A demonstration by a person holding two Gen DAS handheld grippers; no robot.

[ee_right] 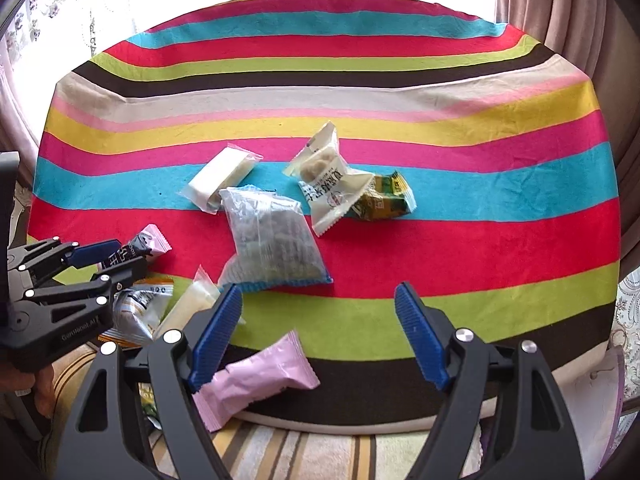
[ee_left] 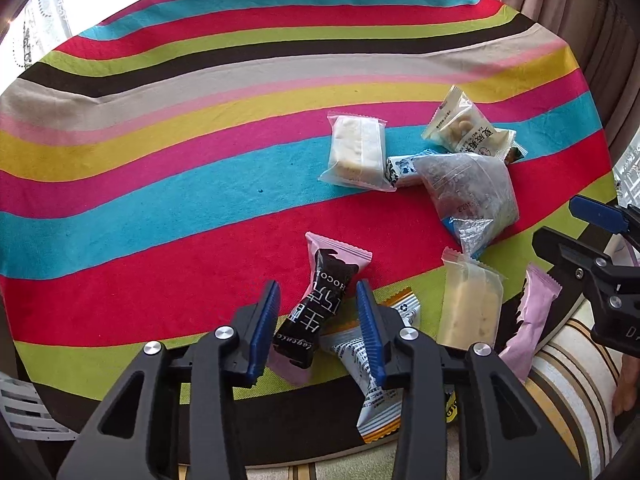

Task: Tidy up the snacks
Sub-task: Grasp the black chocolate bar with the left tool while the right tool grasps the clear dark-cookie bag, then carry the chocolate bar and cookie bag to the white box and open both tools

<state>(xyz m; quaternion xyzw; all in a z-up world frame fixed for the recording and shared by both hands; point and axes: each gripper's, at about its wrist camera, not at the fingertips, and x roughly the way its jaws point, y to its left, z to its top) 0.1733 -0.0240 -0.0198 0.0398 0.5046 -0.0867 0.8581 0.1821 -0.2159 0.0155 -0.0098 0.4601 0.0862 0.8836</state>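
Snack packets lie on a round table with a striped cloth (ee_left: 160, 160). My left gripper (ee_left: 318, 300) is open, its blue fingers on either side of a black chocolate packet (ee_left: 310, 316) that lies on a pink packet (ee_left: 340, 250); it also shows in the right wrist view (ee_right: 106, 258). My right gripper (ee_right: 318, 308) is open and empty above the table's near edge; a second pink packet (ee_right: 260, 378) lies by its left finger. A clear bag of dark snacks (ee_right: 272, 240), a white cake packet (ee_right: 222, 178), a nut packet (ee_right: 326, 178) and a green packet (ee_right: 384, 198) lie mid-table.
A pale yellow packet (ee_left: 472, 308) and a white-and-orange packet (ee_left: 368, 364) lie near the front edge. A blue-and-white candy (ee_left: 402, 170) lies by the clear bag. Curtains (ee_right: 560, 20) hang behind. A striped cushion (ee_right: 300, 452) is below the table edge.
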